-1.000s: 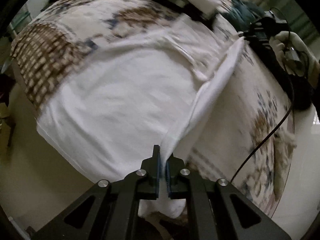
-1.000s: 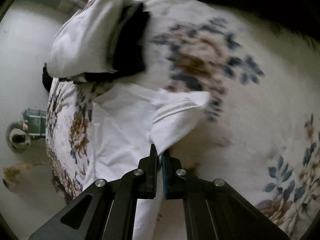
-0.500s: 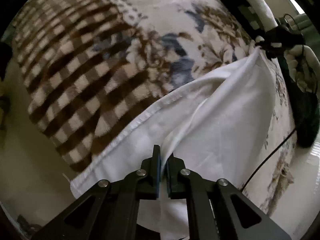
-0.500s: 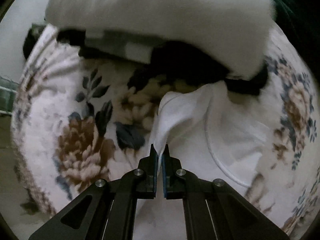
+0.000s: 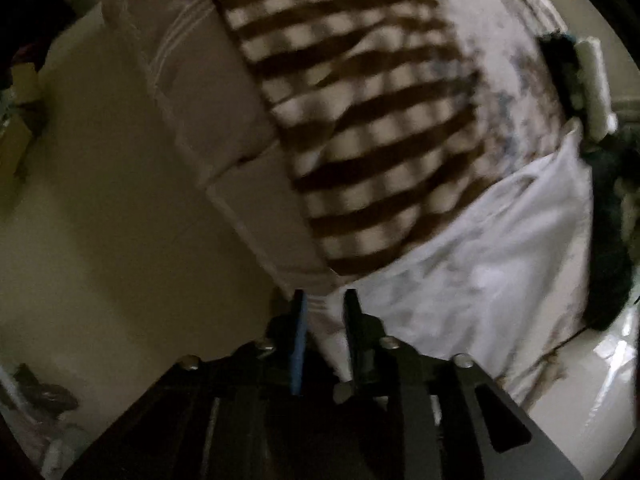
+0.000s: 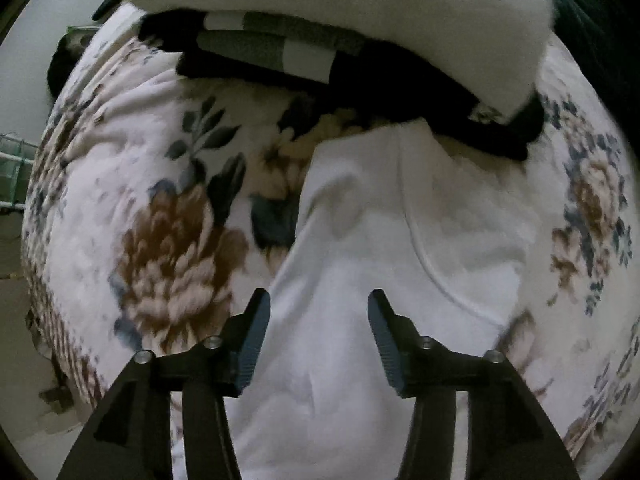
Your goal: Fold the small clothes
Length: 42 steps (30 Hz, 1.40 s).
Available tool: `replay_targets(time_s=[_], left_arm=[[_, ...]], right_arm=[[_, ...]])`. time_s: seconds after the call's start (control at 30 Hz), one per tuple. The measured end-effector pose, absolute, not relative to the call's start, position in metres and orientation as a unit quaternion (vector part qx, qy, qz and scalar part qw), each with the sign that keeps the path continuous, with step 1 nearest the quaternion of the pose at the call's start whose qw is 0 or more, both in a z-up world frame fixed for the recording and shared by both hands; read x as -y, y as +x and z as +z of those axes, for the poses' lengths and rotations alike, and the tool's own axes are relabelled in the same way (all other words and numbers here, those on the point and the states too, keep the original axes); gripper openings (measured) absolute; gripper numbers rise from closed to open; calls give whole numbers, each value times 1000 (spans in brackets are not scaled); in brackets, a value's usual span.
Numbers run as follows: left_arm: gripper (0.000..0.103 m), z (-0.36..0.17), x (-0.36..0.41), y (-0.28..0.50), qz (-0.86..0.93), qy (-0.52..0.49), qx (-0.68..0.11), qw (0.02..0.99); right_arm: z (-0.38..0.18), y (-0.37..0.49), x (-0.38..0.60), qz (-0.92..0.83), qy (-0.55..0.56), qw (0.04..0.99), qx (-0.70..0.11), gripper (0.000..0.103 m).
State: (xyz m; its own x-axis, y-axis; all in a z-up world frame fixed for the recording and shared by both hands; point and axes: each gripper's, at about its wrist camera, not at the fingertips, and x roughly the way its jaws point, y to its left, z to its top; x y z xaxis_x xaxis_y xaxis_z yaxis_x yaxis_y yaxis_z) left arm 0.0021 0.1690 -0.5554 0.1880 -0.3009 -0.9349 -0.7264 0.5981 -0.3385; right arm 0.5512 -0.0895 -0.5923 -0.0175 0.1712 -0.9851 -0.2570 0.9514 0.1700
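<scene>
A white garment (image 6: 360,264) lies folded over on the floral blanket (image 6: 160,240), its neckline seam curving to the right. My right gripper (image 6: 320,320) points straight down over it. Its jaws are opening wide, and the cloth lies flat below them, free of the pads. In the left wrist view the same white garment (image 5: 480,260) reaches the bed's corner. The jaws of my left gripper (image 5: 325,316) are opening. A fold of white cloth still sits loosely in the narrow gap between them.
A stack of folded clothes (image 6: 340,4), fluffy white over black and grey, sits just beyond the garment; the stack (image 5: 592,80) also shows at the far right. A brown checked blanket (image 5: 360,140) covers the bed's end. The mattress side (image 5: 180,100) drops to the floor (image 5: 80,220).
Both grippers carried the garment's edge across the bed and laid it over. Both were shut on cloth and have now parted, the right one wide. The left view swung to the bed's corner.
</scene>
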Motion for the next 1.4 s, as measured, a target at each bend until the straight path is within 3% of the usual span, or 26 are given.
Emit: replay_targets(time_s=[0.07,0.1,0.2,0.27,0.3,0.33,0.43,0.5,0.53,0.57,0.7,0.83,1.0,1.03,1.07,1.13,1.27,1.4], left_arm=[[48,-546,-160,14,140,-425,-600,663],[53,-545,-149,24,121,-421,-598,671],[55,-558,-121,47,99,-371,-627,678],[46,-570,-103,55,88,-343,-646,676],[33,-572,-93,57,86,-326,-649,682],[12,-573,-88,59,88,-312,-651,686],[5,-567,-79,55,97,-292,-640,704],[4,-560,-78,51,101,-293,-631,711],[3,-554,-84,47,104,-295,-622,718],[3,-549,-86,46,105,-295,-618,721],[3,-528,-98,48,111,-303,-597,734],[3,-541,-117,44,121,-321,-600,723],[14,-559,-134,40,110,-367,-622,683],[28,-556,-134,39,114,-359,-625,684],[39,-549,-134,38,117,-350,-625,688],[41,-539,-142,38,115,-352,-617,695],[41,-521,-147,73,102,-357,-596,712],[45,-511,-130,179,42,-352,-563,747]], right_arm=[[-583,535,93,157,-31,699,-697,54],[-578,524,95,159,-28,699,-696,54],[-576,503,107,159,-2,683,-713,54],[-582,488,106,164,22,665,-728,54],[-584,483,100,165,27,660,-732,54],[-589,481,96,164,32,657,-736,54],[-608,478,70,167,39,652,-739,54],[-623,478,54,161,40,652,-740,41],[-628,479,48,150,33,655,-739,8],[-629,479,43,141,26,662,-735,1],[-616,476,38,132,24,692,-709,1],[-616,477,37,125,20,698,-705,1],[-632,488,35,155,1,666,-729,2],[-628,490,41,167,17,663,-730,6],[-619,492,53,176,40,664,-725,17],[-591,499,92,168,85,690,-699,41],[-561,523,163,115,122,722,-671,44],[-569,553,218,79,148,732,-661,44]])
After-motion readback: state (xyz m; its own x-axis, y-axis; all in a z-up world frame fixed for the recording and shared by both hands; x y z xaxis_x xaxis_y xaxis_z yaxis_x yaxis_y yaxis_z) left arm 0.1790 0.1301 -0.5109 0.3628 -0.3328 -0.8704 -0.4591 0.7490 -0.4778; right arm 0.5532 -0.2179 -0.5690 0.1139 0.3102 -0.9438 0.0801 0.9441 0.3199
